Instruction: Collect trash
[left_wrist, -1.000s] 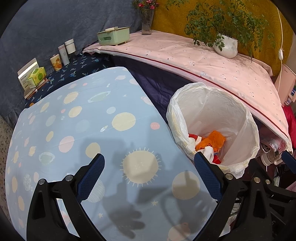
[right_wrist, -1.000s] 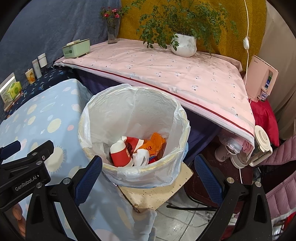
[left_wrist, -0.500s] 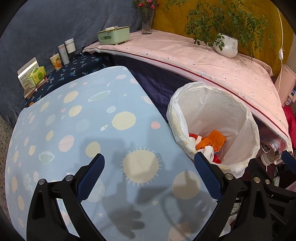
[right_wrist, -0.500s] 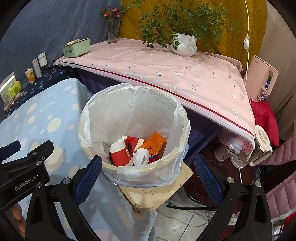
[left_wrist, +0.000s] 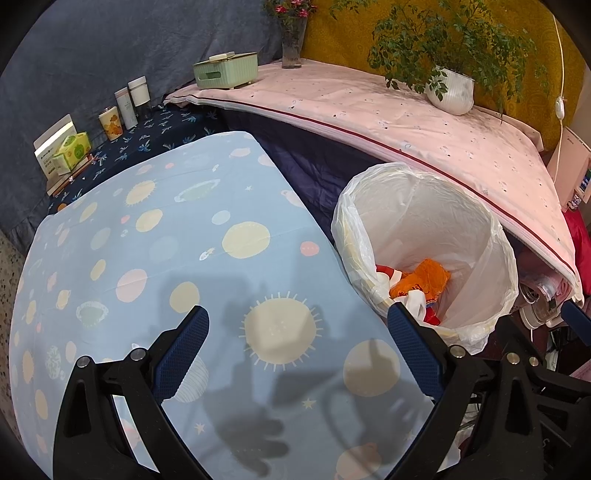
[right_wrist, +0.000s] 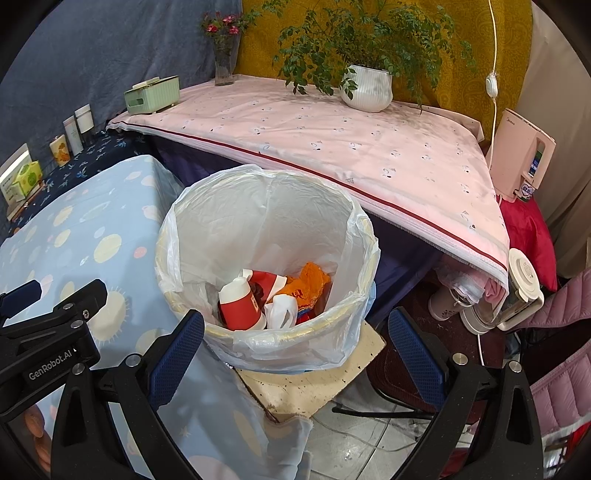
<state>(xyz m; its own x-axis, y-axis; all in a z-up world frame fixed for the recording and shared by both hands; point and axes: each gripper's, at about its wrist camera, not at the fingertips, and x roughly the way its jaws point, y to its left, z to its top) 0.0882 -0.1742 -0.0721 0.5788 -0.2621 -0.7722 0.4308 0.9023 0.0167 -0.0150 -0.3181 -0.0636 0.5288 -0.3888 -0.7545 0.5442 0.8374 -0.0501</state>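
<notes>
Apparently finished: both the left gripper (left_wrist: 295, 343) and right gripper (right_wrist: 295, 343) had jaws spread, empty. Red paper cup (right_wrist: 240, 306) and orange wrapper (right_wrist: 310, 280) lay inside the white-lined bin (right_wrist: 362, 236); one last scan of the blue planet-print bench (left_wrist: 166, 236) seemed wise.
</notes>
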